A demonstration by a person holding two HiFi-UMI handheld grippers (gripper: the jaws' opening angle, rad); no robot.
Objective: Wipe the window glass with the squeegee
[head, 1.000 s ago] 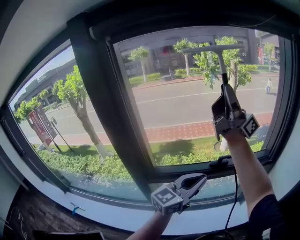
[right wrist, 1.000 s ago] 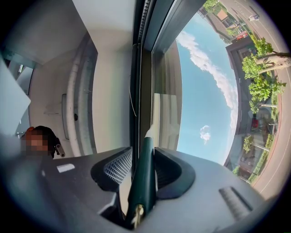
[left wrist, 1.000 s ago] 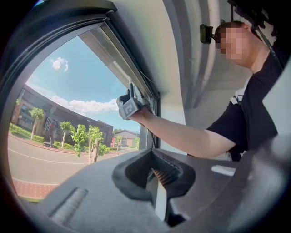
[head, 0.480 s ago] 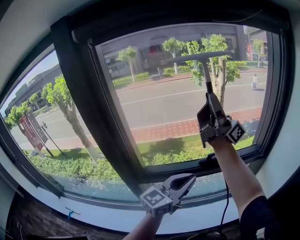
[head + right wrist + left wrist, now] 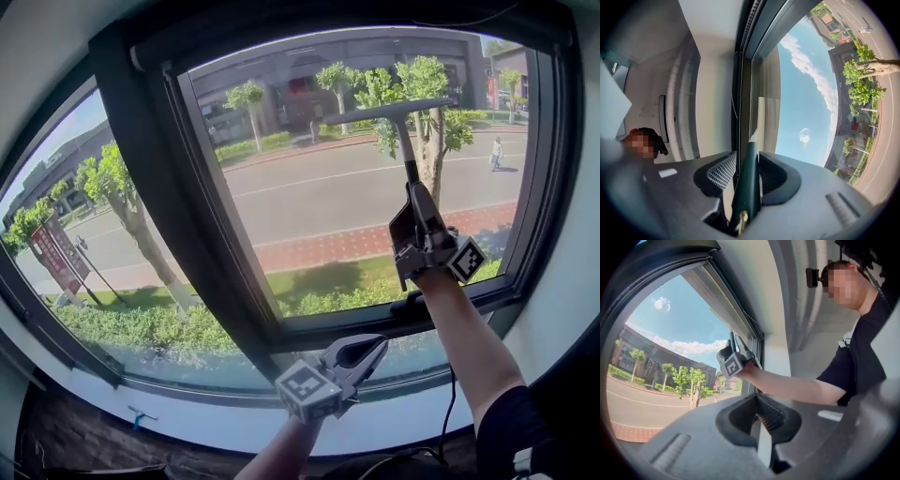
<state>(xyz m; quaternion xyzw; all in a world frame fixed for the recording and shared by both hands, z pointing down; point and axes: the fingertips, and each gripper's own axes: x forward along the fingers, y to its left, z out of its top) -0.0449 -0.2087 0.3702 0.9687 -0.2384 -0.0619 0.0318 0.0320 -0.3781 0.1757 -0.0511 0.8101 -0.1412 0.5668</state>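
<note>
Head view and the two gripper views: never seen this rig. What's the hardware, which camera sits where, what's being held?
There is no robot: a person holds a two-jaw gripper in each hand. The head view comes from a camera on the person's head, looking down at a window. Each gripper view comes from a camera riding on that gripper, looking along its jaws. The right gripper is raised, shut on the dark handle of a squeegee whose blade sits high on the window glass. The left gripper hangs low near the sill, jaws together, holding nothing. The marker cubes are part of the grippers.
</note>
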